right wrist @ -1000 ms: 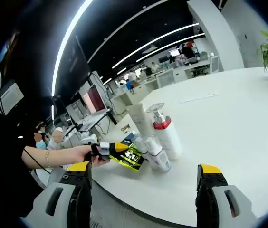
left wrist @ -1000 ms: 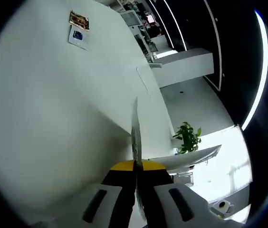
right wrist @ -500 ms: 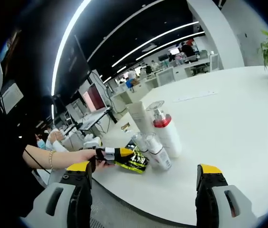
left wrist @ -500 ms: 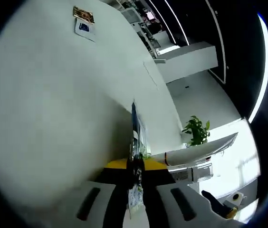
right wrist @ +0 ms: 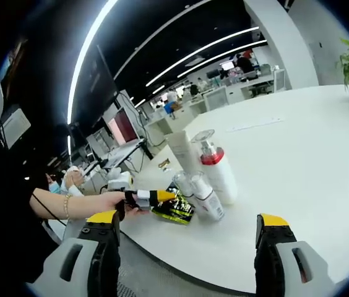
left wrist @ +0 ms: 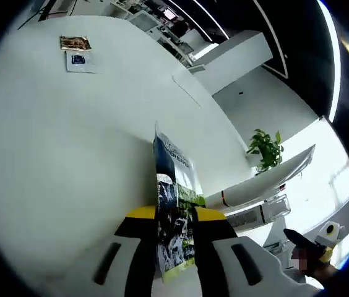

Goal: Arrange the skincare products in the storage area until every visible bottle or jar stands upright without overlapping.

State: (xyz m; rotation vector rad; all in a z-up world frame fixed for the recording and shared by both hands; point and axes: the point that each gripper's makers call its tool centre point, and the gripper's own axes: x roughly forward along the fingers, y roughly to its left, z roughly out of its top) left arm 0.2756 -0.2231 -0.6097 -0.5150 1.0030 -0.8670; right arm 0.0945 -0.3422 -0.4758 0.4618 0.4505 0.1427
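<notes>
While my left tool (left wrist: 173, 232) is clamped on the flat black, green and white printed sachet (left wrist: 173, 216), with its yellow-tipped jaws pressed against both faces of the packet, the main risk I see is in how close that packet sits to the standing products. In the right gripper view the left tool (right wrist: 162, 197) holds the sachet (right wrist: 174, 210) low over the near edge of the round white counter (right wrist: 298, 161), just beside the two small clear-capped bottles (right wrist: 198, 197), with the taller white pump bottle with a red collar (right wrist: 215, 170) and the pale upright tube (right wrist: 182, 151) right behind them. A sideways swing of my left hand could knock the small bottles over, and they could take the pump bottle with them, since the cluster stands tightly packed. The sachet is thin and floppy, so it may fold, slip from the jaws, or land flat against a bottle and overlap it; I doubt it will stand upright unaided. It is also near the counter's rim, so an early release could send it off the edge. My right tool (right wrist: 187, 260) hangs with its jaws spread wide, gripping nothing, well short of the products. Two small cards (left wrist: 77, 52) lie well apart across the counter.
</notes>
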